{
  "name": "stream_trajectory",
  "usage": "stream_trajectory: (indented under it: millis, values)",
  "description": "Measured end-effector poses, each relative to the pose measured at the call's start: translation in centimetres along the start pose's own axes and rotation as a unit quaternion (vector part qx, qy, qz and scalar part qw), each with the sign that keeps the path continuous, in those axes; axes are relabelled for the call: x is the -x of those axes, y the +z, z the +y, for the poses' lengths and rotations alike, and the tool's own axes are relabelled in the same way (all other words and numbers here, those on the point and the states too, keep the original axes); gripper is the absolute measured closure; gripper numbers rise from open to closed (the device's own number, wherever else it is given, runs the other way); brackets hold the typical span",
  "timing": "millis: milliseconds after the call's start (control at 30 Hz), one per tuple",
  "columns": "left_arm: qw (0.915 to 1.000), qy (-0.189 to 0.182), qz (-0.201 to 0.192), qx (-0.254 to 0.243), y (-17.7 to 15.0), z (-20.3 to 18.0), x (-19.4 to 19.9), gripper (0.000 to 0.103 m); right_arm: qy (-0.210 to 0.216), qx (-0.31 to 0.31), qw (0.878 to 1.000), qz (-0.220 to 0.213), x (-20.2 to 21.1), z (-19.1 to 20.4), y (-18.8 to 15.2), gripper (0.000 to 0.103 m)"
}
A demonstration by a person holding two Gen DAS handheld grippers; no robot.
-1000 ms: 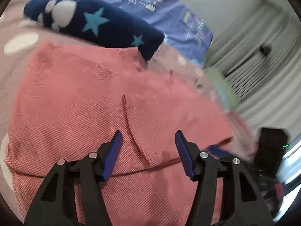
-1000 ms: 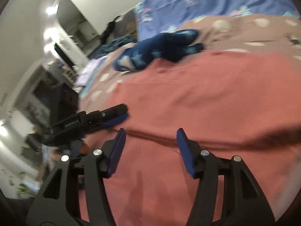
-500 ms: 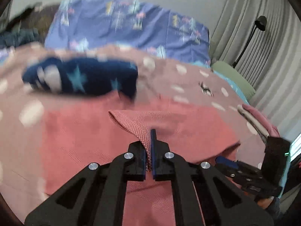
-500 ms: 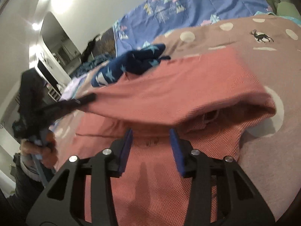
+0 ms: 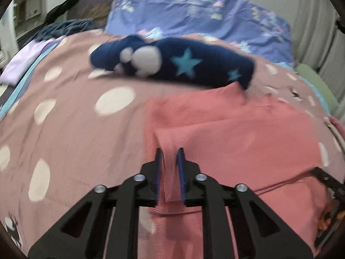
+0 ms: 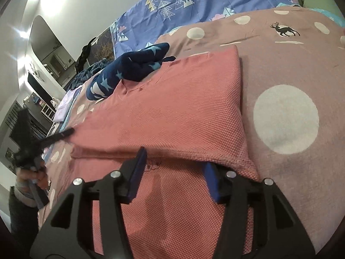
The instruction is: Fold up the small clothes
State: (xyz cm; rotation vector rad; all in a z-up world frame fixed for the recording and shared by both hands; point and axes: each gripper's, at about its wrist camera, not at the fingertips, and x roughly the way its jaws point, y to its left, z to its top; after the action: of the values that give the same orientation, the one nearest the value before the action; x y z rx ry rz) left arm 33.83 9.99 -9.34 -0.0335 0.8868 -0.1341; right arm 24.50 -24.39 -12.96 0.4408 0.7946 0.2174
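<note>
Pink garment [image 6: 176, 108] spread on the bed's dotted mauve blanket [image 6: 286, 69], far edge touching a navy star-print piece [image 6: 129, 69]. Left gripper [image 5: 169, 168]: fingers [image 5: 158, 168] narrowly parted, a raised fold of pink cloth between them, grip uncertain. Right gripper [image 6: 172, 172]: fingers [image 6: 137, 172] spread wide, holding nothing, tips at the folded-over pink edge. Purple patterned quilt [image 5: 194, 13] beyond.

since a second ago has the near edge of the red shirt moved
Yes. The red shirt edge, flat by the right gripper a second ago, is now folded over away from it, toward the navy star garment.
</note>
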Motion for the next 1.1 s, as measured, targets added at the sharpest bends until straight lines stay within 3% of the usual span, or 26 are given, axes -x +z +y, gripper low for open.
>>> stream_trajectory:
  millis: [33, 167, 267, 333, 467, 533, 567, 667, 700, 833, 867, 900, 933, 1000, 1100]
  values:
    - [1.0, 0.003, -0.005, 0.002, -0.3, 0.3, 0.0, 0.076, 0.0, 0.001, 1.0, 0.0, 0.0, 0.0, 0.1, 0.049]
    - [0.9999, 0.006, -0.006, -0.011, -1.2, -0.1, -0.3, 0.067, -0.001, 0.013, 1.0, 0.002, 0.0, 0.5, 0.0, 0.045]
    - [0.9978, 0.044, -0.001, -0.049, -2.2, -1.6, -1.6, 0.057, -0.01, 0.027, 1.0, 0.006, 0.3, 1.0, -0.1, 0.044]
    - [0.9969, 0.056, -0.007, -0.056, -2.4, -2.0, -1.6, 0.055, -0.018, 0.042, 0.999, 0.009, 0.9, 1.7, -0.3, 0.044]
    - [0.9973, 0.042, -0.042, -0.045, -1.8, -1.7, 0.7, 0.056, 0.043, 0.056, 0.997, -0.008, 4.3, 2.3, 0.6, 0.045]
    - [0.9964, 0.011, -0.072, -0.043, -1.0, -2.4, 2.4, 0.056, 0.028, 0.046, 0.998, -0.036, 5.6, 1.6, 2.3, 0.045]
    - [0.9961, -0.004, -0.077, -0.042, -0.8, -3.0, 2.8, 0.056, 0.0, 0.04, 0.998, -0.046, 5.6, 0.8, 4.1, 0.045]
    - [0.993, -0.073, -0.061, -0.07, -0.2, -6.6, 2.1, 0.056, -0.051, 0.006, 0.998, -0.031, 3.2, -1.8, 8.2, 0.057]
    - [0.9916, -0.079, -0.057, -0.085, -0.4, -7.7, 1.6, 0.056, -0.06, -0.013, 0.998, -0.02, 2.1, -2.9, 9.4, 0.062]
    - [0.9907, -0.072, 0.005, -0.115, -2.2, -10.9, -3.8, 0.053, -0.064, -0.052, 0.997, 0.014, -2.5, -5.7, 12.0, 0.06]
    - [0.9903, -0.073, 0.001, -0.118, -2.1, -10.9, -3.5, 0.051, -0.06, -0.053, 0.997, 0.02, -3.5, -5.9, 12.2, 0.06]
    - [0.99, -0.08, -0.001, -0.117, -1.9, -10.8, -3.2, 0.049, -0.065, -0.049, 0.997, 0.018, -4.2, -6.0, 12.1, 0.064]
    - [0.9897, -0.085, 0.0, -0.115, -2.0, -10.6, -3.3, 0.049, -0.079, -0.038, 0.996, 0.01, -4.7, -5.9, 12.0, 0.089]
    - [0.9897, -0.09, 0.002, -0.112, -2.1, -10.5, -3.4, 0.048, -0.099, -0.025, 0.995, 0.002, -5.6, -6.2, 12.2, 0.098]
    - [0.9892, -0.078, 0.0, -0.124, -2.2, -11.1, -3.7, 0.046, -0.105, -0.053, 0.993, -0.016, -6.3, -7.6, 12.5, 0.101]
